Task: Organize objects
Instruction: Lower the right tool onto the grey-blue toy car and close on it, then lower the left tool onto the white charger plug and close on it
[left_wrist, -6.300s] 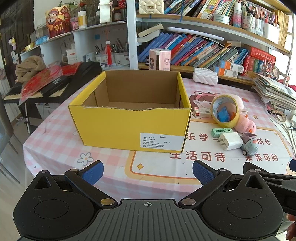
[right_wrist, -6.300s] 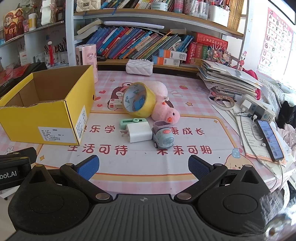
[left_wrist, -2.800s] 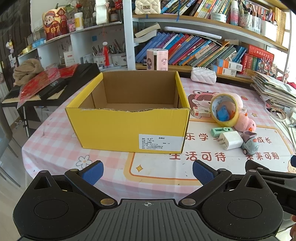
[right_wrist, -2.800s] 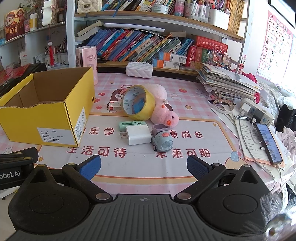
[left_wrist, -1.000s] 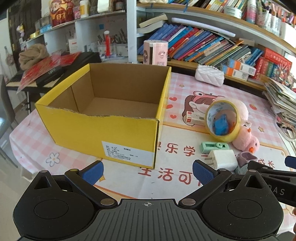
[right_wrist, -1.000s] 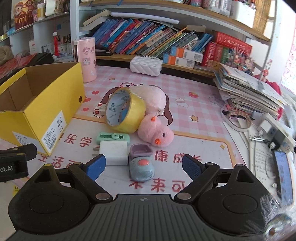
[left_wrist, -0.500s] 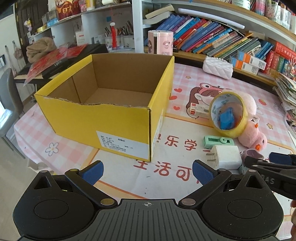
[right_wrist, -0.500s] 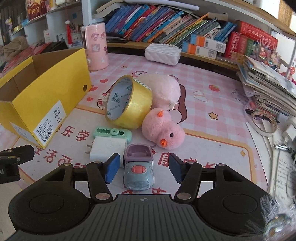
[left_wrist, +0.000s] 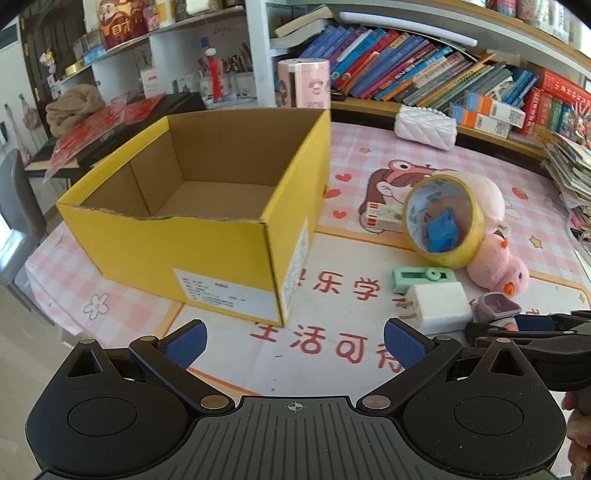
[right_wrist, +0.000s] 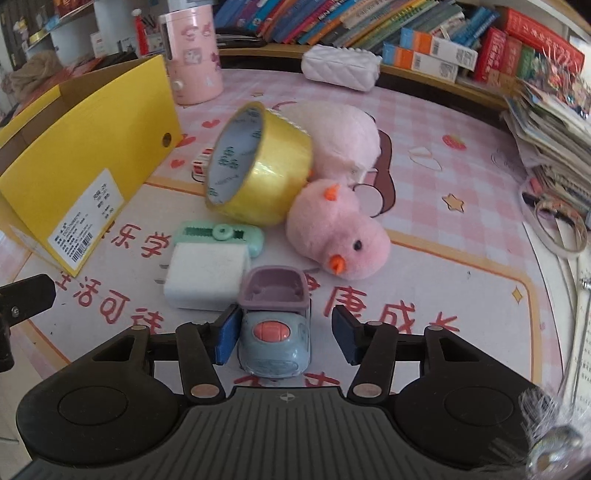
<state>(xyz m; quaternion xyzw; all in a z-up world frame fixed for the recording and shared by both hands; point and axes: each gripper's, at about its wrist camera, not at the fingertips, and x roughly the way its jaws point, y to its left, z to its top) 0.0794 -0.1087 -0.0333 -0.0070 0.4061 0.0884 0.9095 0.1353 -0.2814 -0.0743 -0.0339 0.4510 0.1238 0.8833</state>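
Right wrist view: the right gripper (right_wrist: 284, 334), jaws just narrowing, straddles the blue-and-purple toy car (right_wrist: 274, 330) on the table mat, left pad touching its side and right pad just clear, car pointing toward the camera, while the left gripper (left_wrist: 293, 341) hangs wide and empty near the yellow box (left_wrist: 207, 236).

A pink checked cloth covers the tabletop (left_wrist: 461, 155). Behind it, across the upper frame, a wooden bookshelf (left_wrist: 424, 70) holds slanting books; white shelves (left_wrist: 162, 48) stand upper left in daylight.
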